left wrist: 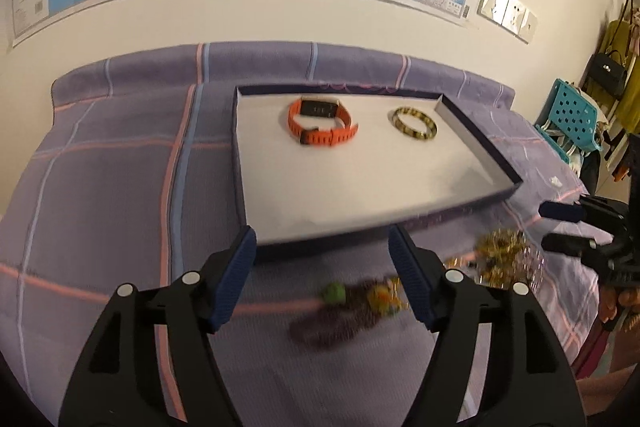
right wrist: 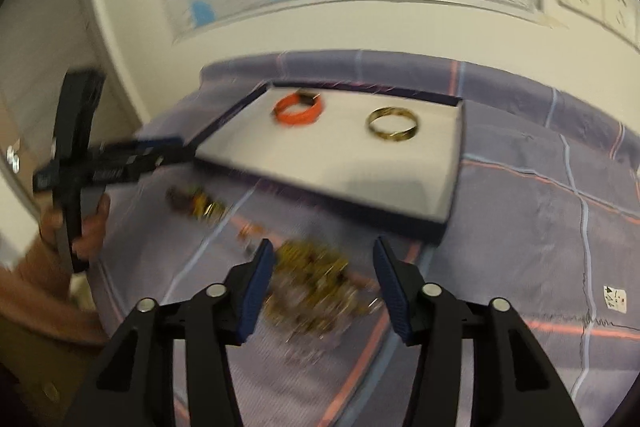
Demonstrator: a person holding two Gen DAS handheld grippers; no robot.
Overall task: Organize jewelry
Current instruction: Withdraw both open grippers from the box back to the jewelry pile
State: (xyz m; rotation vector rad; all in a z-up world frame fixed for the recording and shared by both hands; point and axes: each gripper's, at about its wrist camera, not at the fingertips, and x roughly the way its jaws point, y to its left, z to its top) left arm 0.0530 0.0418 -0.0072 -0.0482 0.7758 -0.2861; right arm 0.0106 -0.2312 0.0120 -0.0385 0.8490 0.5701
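Jewelry lies partly in the shallow tray (left wrist: 480, 143), where we count two pieces, one orange watch band (left wrist: 322, 125) and one gold bangle (left wrist: 415, 123). We find the bead string (left wrist: 352, 303) blurred between the spread, empty left gripper (left wrist: 322, 255) fingers in the left view only. The right view alone shows a white tag (right wrist: 615, 298) at right; the right gripper (right wrist: 323, 263), also spread, hangs over a gold heap (right wrist: 316, 283).

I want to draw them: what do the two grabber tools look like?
Both grippers, the left gripper and the right gripper, are black plastic with two fingers, ribbed dark blue pads and round silver screws. A brown sleeve shows.
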